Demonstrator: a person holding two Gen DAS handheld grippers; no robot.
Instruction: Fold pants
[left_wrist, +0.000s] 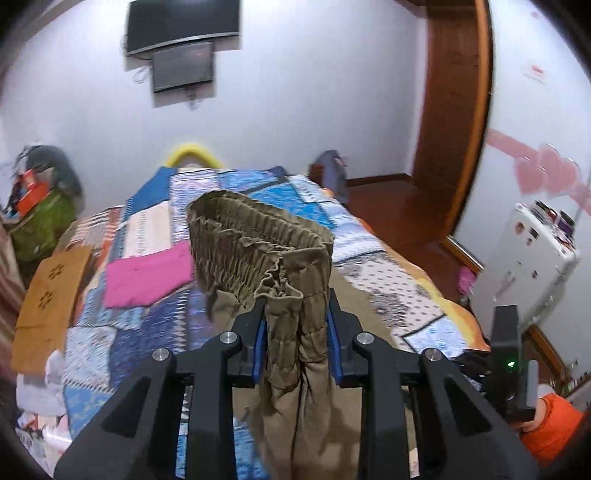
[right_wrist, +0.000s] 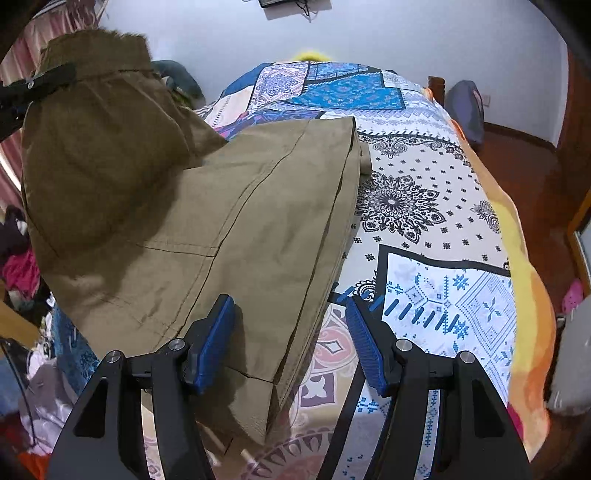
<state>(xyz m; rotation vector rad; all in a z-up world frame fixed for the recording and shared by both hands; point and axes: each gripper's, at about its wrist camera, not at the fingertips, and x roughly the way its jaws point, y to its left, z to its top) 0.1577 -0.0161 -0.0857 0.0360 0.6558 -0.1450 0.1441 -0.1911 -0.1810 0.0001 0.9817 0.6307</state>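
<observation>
Left wrist view: the left gripper has its blue-padded fingers clamped on the gathered elastic waistband of the pants. The khaki waistband stands raised above the bed, and the fabric hangs down between the fingers toward the bottom of the frame. A patchwork quilt covers the bed. On the wall beyond the far end of the bed are two dark screens, one mounted below the other. A wooden door frame stands to the right, with pink heart decorations on the adjoining wall and a white cabinet beneath them. No brand, label or writing can be read in this view; a small red-marked notice high on the right wall is too blurred to read.

Right wrist view: the right gripper holds its fingers spread apart, gripping nothing. One finger lies over the pants; the other is over the quilt, just beyond the fabric's right edge. The legs lie flat along the middle of the bed, hems toward the far end, while the waist portion is lifted at upper left by the left gripper. No lettering is legible here either.
</observation>
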